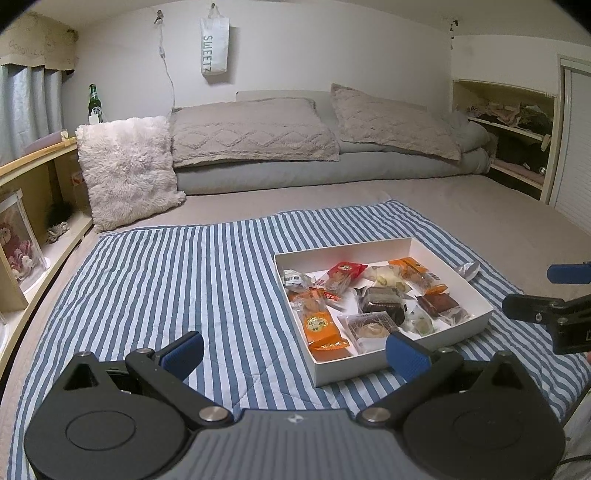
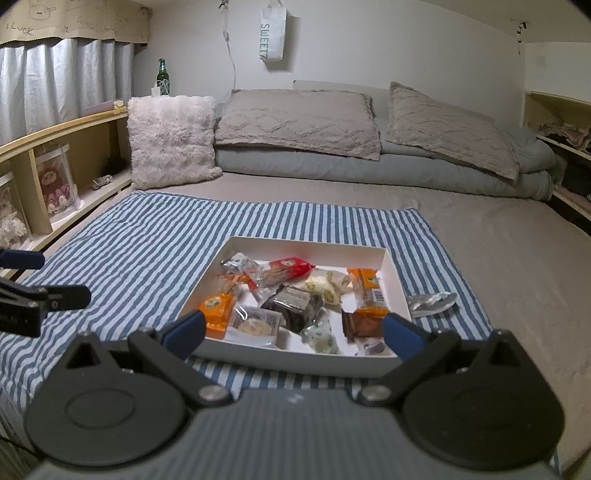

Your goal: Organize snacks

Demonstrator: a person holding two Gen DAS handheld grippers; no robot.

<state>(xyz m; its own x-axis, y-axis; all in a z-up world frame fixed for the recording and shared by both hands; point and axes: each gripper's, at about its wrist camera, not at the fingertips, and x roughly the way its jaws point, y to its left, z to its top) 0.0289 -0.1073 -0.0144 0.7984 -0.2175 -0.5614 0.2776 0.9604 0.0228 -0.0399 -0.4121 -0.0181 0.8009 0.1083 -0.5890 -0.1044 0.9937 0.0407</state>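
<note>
I hold my right gripper [image 2: 295,334] with jaws wide apart over the near wall of the white box [image 2: 284,360] of snacks [image 2: 291,301] on the striped blanket [image 2: 147,236]. A silver wrapper [image 2: 432,301] lies just beside the box.

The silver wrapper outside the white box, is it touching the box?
Apart. In the right wrist view, striped blanket shows between the silver wrapper and the white box.

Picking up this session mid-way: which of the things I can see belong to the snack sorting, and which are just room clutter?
Job:
white box
wrapped snacks inside it, e.g. orange packet
silver packet, outside the box on the striped blanket

Clutter:
fluffy cushion
pillows
green bottle
hanging bag
</note>
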